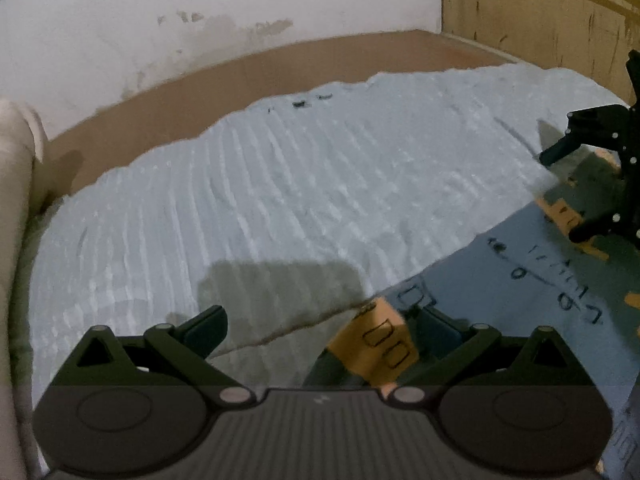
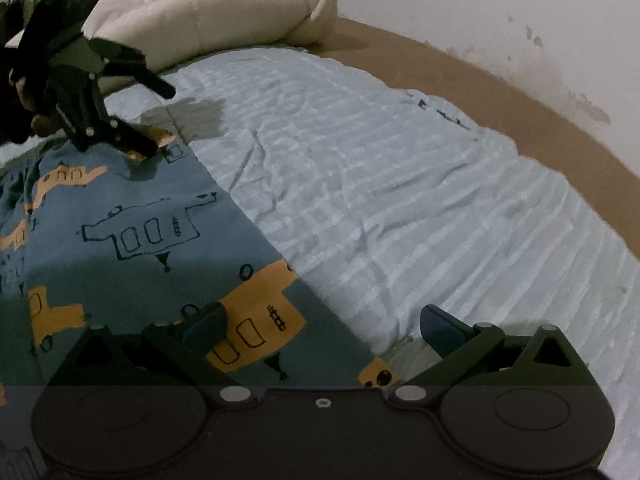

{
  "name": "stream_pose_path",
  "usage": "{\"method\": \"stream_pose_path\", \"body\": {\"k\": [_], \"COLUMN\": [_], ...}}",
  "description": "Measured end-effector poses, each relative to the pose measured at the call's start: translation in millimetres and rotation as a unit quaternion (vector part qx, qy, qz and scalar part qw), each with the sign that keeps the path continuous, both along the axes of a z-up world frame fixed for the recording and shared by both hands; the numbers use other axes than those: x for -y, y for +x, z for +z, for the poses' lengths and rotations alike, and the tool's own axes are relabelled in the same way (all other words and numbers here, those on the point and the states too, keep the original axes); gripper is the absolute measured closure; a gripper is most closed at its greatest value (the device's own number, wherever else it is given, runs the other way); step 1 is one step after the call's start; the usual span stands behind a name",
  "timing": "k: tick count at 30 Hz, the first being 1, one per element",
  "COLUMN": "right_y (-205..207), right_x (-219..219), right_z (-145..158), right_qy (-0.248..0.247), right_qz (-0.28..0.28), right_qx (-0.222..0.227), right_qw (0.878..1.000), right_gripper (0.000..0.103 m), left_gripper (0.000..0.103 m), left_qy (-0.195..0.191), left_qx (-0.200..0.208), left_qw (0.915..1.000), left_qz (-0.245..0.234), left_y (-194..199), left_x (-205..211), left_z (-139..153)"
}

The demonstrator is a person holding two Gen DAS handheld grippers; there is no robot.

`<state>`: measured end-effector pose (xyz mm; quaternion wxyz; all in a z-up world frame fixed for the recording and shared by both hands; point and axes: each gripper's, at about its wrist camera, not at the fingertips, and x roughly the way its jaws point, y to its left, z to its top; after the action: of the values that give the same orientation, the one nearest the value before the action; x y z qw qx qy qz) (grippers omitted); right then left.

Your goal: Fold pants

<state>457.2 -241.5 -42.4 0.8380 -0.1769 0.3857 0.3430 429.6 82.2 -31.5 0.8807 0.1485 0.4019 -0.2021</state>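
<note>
Blue pants [image 2: 140, 236] printed with orange vehicles lie flat on a pale blue ribbed bedsheet [image 2: 400, 184]. In the left wrist view my left gripper [image 1: 322, 328] is open low over one corner of the pants [image 1: 500, 280], and an orange patch of the cloth sits by its right finger [image 1: 440, 326]. My right gripper [image 2: 322, 324] is open too, straddling the pants' long edge, with its left finger [image 2: 206, 322] over the cloth and the other over the sheet. Each view shows the other gripper, the right gripper [image 1: 572, 192] and the left gripper [image 2: 154, 118], open at the far end of the same edge.
A cream quilted duvet [image 2: 208, 8] is bunched at the head of the bed. A brown bed border [image 1: 240, 76] runs along a stained white wall [image 1: 200, 8]. A wooden cabinet [image 1: 540, 12] stands at the far right corner. Beyond the pants the sheet is bare.
</note>
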Motion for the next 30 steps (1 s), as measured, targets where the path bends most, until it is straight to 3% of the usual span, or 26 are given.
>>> {"method": "stream_pose_path", "body": {"k": [8,23,25,26,30], "right_y": [2,8,9,9,5], "right_x": [3,6,6,6,6], "right_z": [-2,3,1,1,4], "right_qy": [0.017,0.016,0.016,0.018,0.017], "right_qz": [0.008,0.004,0.004,0.002,0.002], "right_qx": [-0.027,-0.026,-0.033,-0.035,-0.03], "right_qw": [0.999,1.0,0.999,0.999,0.999], "right_gripper": [0.014,0.029,0.035,0.037,0.068], "left_gripper": [0.005,0.008,0.015,0.025,0.064], "left_qy": [-0.018,-0.009,-0.012,-0.017,-0.039], "left_qx": [-0.037,-0.048,-0.057,-0.061,-0.078], "left_qw": [0.9991,0.9987,0.9982,0.9979,0.9961], "left_qz": [0.009,0.013,0.012,0.013,0.013], "left_y": [4,8,8,8,7], "left_x": [-12,-11,-12,-12,-14], "left_z": [-8,-7,-6,-6,-4]}}
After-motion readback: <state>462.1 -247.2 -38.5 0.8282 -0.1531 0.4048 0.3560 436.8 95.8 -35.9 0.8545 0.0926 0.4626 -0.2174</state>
